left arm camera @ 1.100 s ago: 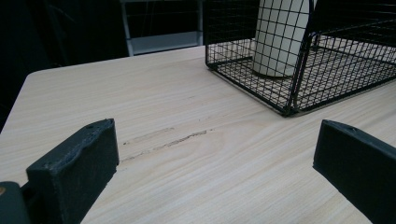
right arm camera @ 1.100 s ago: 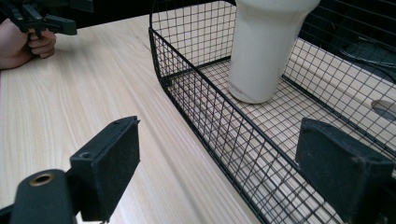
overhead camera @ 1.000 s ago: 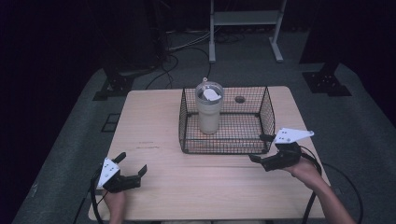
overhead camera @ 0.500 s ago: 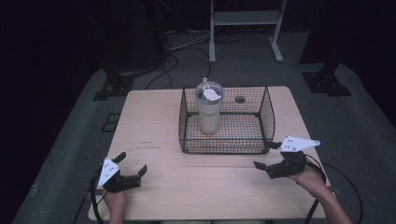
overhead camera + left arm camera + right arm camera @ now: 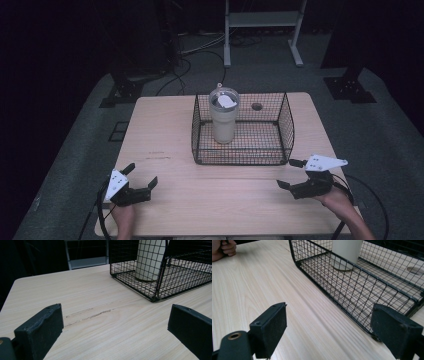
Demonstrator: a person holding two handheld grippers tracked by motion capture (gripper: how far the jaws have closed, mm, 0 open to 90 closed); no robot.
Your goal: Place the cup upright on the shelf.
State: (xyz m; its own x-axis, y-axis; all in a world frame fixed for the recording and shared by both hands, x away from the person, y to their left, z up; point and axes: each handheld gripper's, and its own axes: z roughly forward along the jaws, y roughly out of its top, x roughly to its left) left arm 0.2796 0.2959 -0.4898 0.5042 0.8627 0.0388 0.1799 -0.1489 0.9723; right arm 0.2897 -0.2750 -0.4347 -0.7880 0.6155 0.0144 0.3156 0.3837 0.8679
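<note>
High view: tumbler [image 5: 223,120] lid [image 5: 224,98]

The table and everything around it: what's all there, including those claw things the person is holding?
Table: one, pale wood, centre of the room.
Wire basket: one, black, on the table's far half.
Tumbler: one, cream with a clear lid, upright inside the basket's left part.
Round hole: one, dark, in the tabletop behind the basket.
Metal stand: one, grey, on the floor beyond the table.
Left claw: one, black, open, near left corner.
Right claw: one, black, open, near right, beside the basket.
</note>
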